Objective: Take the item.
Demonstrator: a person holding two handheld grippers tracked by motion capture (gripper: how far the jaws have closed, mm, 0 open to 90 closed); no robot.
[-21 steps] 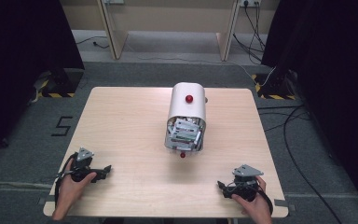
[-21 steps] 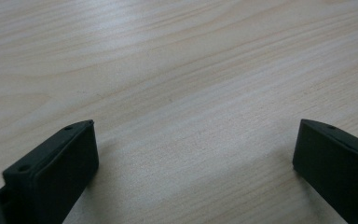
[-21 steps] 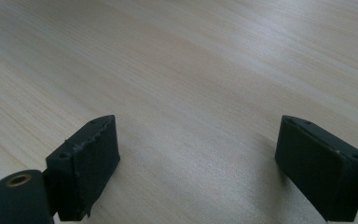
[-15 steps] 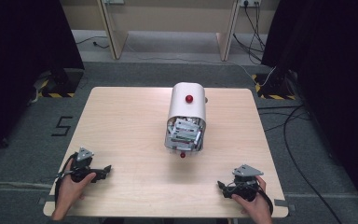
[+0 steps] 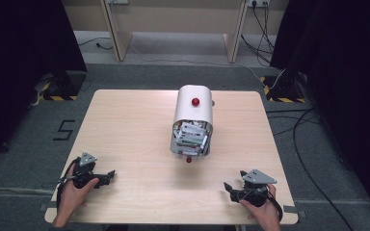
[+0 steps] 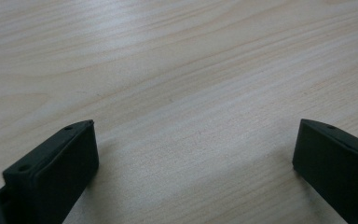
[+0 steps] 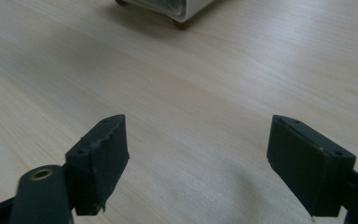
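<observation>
White housing unmoved; left claw, right claw unchanged, open.

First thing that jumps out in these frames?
The white rounded box in the middle of the wooden table, with a red knob on top and its open near end packed with grey and green parts. Next, the left gripper and right gripper, one at each near corner, both resting with jaws open and nothing between them.
</observation>
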